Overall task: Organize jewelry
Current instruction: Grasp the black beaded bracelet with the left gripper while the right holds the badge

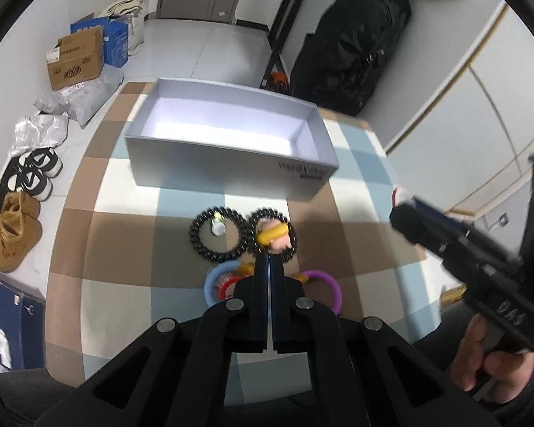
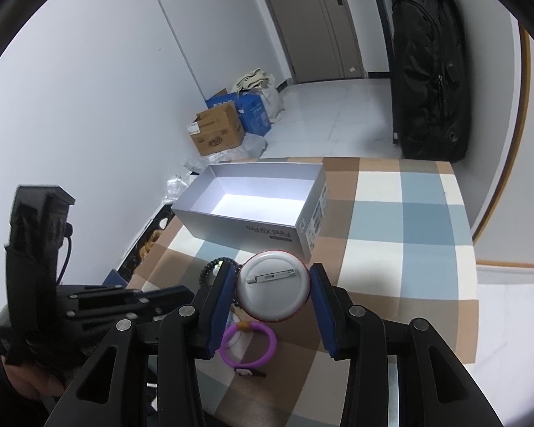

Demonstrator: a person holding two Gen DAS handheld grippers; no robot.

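My left gripper (image 1: 269, 257) is shut, its tips pinching the near edge of a black coil ring (image 1: 291, 240) that carries a yellow and pink charm (image 1: 274, 236). Beside it lies a second black coil ring (image 1: 195, 238) with a small white charm. A blue ring (image 1: 210, 284) and a purple ring (image 1: 329, 284) lie partly hidden under the fingers. My right gripper (image 2: 272, 270) is shut on a round pin badge (image 2: 272, 290), back side up, held above the purple ring (image 2: 249, 343). An open white box (image 1: 231, 163) stands empty behind the jewelry; it also shows in the right wrist view as the box (image 2: 242, 227).
A checked cloth (image 2: 409, 213) covers the table. On the floor to the left are cardboard boxes (image 1: 76, 58), plastic bags and shoes (image 1: 16, 235). A black bag (image 2: 427, 78) leans by the wall behind the table. A person's hand (image 1: 480, 356) holds the right gripper.
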